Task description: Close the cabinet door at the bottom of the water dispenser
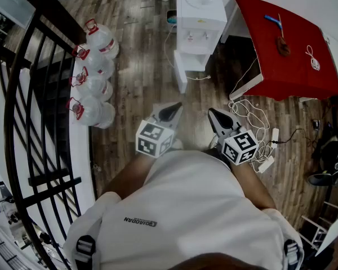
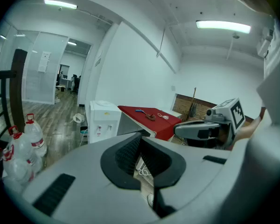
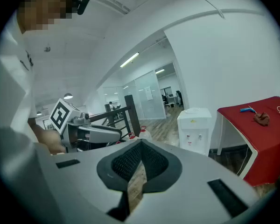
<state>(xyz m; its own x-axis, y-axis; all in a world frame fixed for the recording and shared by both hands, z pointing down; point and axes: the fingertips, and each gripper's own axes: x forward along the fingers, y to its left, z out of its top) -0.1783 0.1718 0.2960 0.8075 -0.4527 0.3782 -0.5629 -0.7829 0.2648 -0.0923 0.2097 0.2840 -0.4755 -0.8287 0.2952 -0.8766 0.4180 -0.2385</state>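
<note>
Left gripper (image 2: pixel 140 137): jaws closed tip to tip, nothing between them. Right gripper (image 3: pixel 140 145): same condition, pads meeting at the tips, empty. Both are held close to the person's body, side by side and apart from each other, pointing forward over the wooden floor (image 1: pixel 139 91). The white water dispenser (image 1: pixel 198 17) stands well ahead of them against the wall. Its bottom cabinet door (image 1: pixel 180 72) hangs open (swung out toward the left of the head view). A red table (image 1: pixel 290 52) stands just beside the dispenser; loose cables (image 1: pixel 252 117) lie on the floor below it. Large water bottles (image 1: pixel 93 75) are lined up along the black railing (image 1: pixel 28 122)
</note>
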